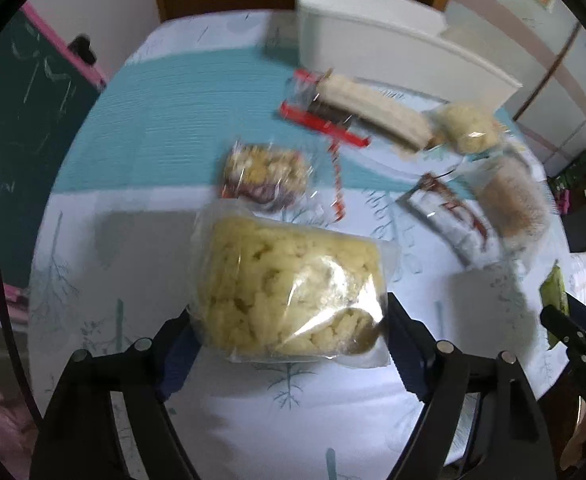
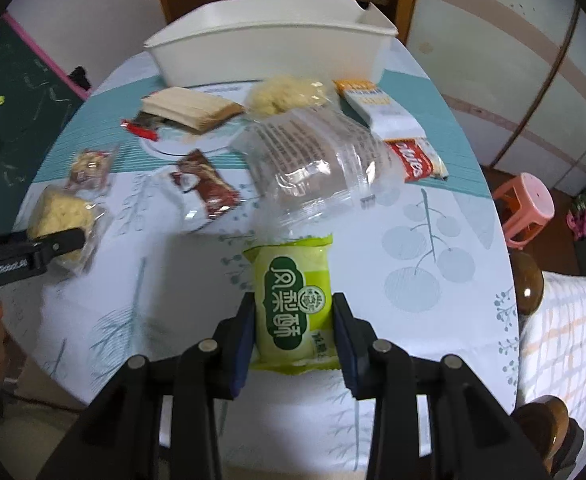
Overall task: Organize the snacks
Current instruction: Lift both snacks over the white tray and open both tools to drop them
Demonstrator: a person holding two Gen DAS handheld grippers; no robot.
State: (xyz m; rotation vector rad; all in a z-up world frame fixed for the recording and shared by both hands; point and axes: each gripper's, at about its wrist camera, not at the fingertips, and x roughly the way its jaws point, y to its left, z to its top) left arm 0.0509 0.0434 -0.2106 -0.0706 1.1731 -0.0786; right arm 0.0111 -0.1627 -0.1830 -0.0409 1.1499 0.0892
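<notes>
My left gripper (image 1: 289,332) is shut on a clear bag of yellow puffed snack (image 1: 289,288) and holds it above the table. It also shows in the right wrist view (image 2: 61,216). My right gripper (image 2: 293,320) is shut on a green pineapple-cake packet (image 2: 291,304), seen at the right edge of the left wrist view (image 1: 553,292). A white bin (image 2: 269,40) stands at the back of the table, also in the left wrist view (image 1: 393,48). Several snacks lie between: a wafer pack (image 2: 189,112), a brown bar (image 2: 205,188), a clear bread bag (image 2: 313,152).
A round table with a teal and white cloth (image 2: 433,240). A red-white biscuit pack (image 2: 413,160) and an orange-white pack (image 2: 377,104) lie right of the bin. A small mixed-snack bag (image 1: 265,176) lies mid-table. A pink stool (image 2: 529,204) stands at the right.
</notes>
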